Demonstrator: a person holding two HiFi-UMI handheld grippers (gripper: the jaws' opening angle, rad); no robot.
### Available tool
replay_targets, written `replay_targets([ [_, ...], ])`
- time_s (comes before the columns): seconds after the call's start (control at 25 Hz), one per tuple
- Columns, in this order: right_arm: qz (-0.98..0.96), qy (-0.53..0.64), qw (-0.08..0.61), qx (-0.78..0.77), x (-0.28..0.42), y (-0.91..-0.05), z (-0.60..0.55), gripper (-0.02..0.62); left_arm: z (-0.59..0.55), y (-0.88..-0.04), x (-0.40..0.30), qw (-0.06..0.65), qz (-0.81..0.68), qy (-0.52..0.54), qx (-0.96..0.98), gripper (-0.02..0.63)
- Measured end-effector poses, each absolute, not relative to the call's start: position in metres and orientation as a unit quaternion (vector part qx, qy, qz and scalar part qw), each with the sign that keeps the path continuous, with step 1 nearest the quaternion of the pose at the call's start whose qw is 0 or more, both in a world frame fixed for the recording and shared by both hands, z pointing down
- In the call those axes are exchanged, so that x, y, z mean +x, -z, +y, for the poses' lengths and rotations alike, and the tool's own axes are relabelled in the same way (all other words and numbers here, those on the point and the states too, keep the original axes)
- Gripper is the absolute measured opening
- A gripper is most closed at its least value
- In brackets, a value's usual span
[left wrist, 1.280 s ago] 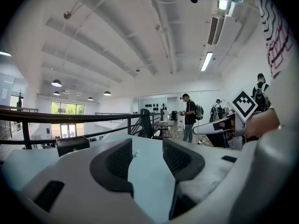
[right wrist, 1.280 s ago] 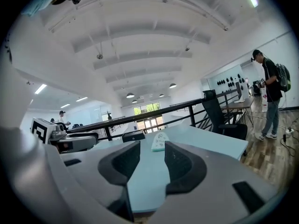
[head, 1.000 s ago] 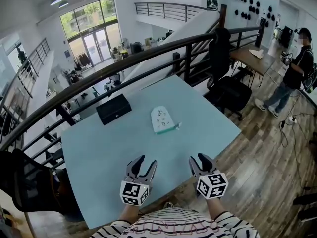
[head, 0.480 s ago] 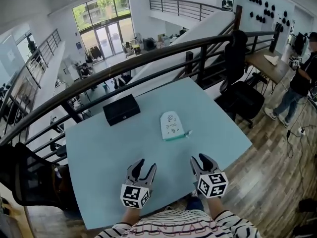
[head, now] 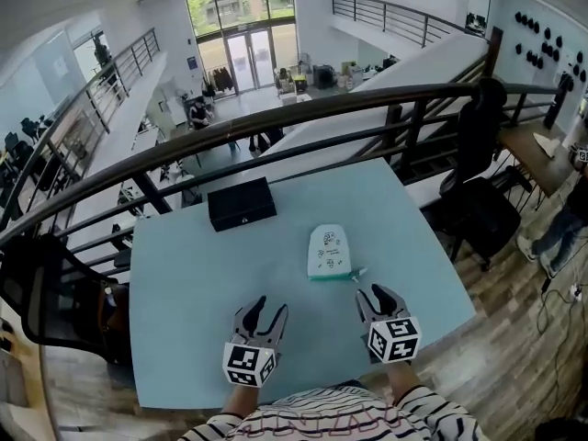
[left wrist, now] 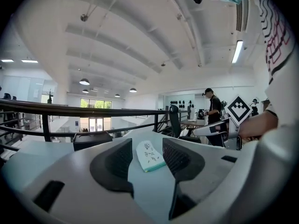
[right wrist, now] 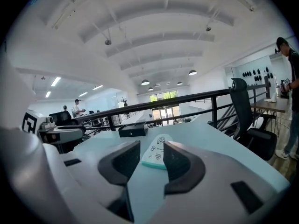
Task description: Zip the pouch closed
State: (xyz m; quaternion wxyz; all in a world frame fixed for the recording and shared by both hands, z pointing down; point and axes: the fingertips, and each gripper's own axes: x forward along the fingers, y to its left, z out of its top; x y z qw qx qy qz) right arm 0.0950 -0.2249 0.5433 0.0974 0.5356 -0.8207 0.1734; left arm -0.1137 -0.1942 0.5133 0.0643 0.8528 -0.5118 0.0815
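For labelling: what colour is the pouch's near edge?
Teal, against the white pouch body; clearest in the head view.

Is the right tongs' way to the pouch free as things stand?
Probably yes: the right tongs are open and empty, the pouch lies just ahead, and only bare table shows between them.

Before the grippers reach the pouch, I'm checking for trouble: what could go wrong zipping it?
1. The pouch lies loose on the table; tugging with only the right gripper could drag it instead of closing it, so the open left gripper probably needs to pin it.
2. The zipper pull is small against the broad jaws; the grip may slip off or catch fabric.
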Motion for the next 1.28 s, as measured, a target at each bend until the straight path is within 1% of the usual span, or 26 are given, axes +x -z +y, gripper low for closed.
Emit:
replay_targets([
  [0.36,-0.841,-0.154,0.137,0.500,0.129,-0.570,-0.287,0.158,-0.221,-0.531,-0.080,0.068,-0.540,-0.100,0.833,0.182],
  [0.68,-0.861,-0.128,0.215,0.443,0.146,-0.613,-0.318,0.158,-0.234,-0.542,-0.056,0.082,-0.559,-0.111,0.818,0.182],
  [1.0,-0.871,-0.095,0.320,0.361,0.149,-0.675,-0.346,0.158,-0.230,-0.560,-0.040,0.104,-0.576,-0.123,0.802,0.181],
  [1.28,-0.895,-0.085,0.353,0.259,0.135,-0.707,-0.351,0.158,-0.224,-0.570,-0.042,0.124,-0.598,-0.125,0.782,0.181],
])
